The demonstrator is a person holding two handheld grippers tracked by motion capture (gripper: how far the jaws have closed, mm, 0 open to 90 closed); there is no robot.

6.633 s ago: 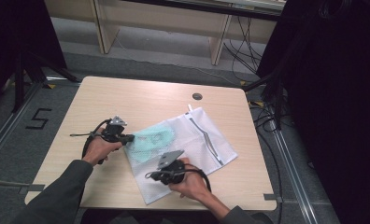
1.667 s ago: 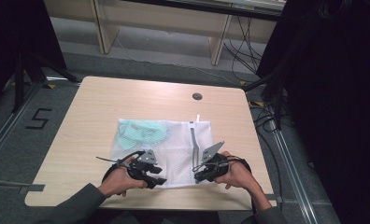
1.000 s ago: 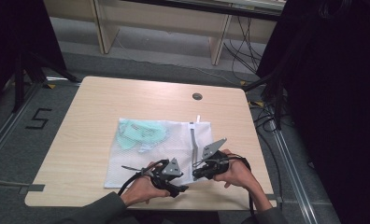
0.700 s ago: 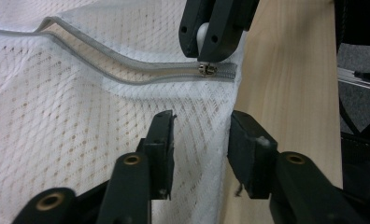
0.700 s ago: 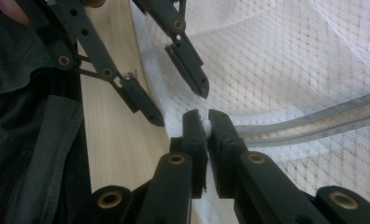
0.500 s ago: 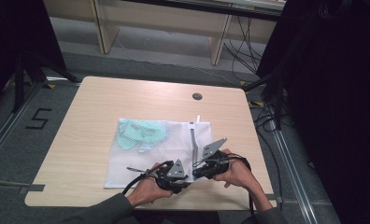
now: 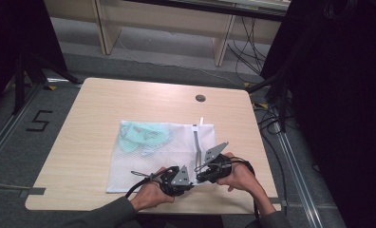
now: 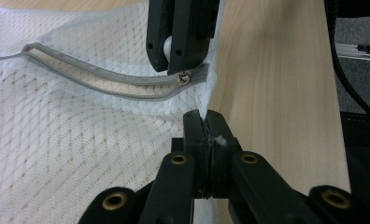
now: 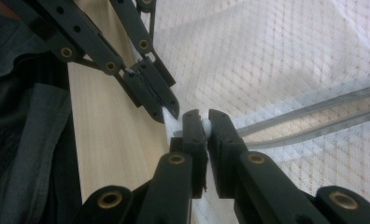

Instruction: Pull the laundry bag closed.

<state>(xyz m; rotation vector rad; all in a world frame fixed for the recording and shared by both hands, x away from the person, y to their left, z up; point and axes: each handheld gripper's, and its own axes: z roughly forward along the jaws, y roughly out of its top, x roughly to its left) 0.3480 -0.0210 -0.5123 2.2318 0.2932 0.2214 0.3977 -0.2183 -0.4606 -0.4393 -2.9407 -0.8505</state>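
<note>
A white mesh laundry bag (image 7: pixel 148 159) lies flat on the wooden table (image 7: pixel 105 104), with a teal garment (image 7: pixel 143 134) inside its far left corner. Its grey zipper (image 7: pixel 197 142) runs along the right side. My left gripper (image 7: pixel 190 182) has just been closing and is shut on the bag's mesh edge (image 8: pixel 204 112) at the near right corner. My right gripper (image 7: pixel 198 171) is shut on the white zipper pull (image 9: pixel 205 125) at the zipper's near end, tip to tip with the left gripper (image 9: pixel 168 111). The metal slider (image 8: pixel 185 78) sits just under the right gripper (image 8: pixel 179 44).
A round cable hole (image 7: pixel 200 98) sits near the table's far edge. The table's front edge runs just under both hands. Black curtains stand to the right, and cables (image 7: pixel 271 118) lie on the floor there.
My left gripper has slid right along the bag's near edge until it meets the right gripper, and its jaws have shut on the mesh. The right gripper has stayed put.
</note>
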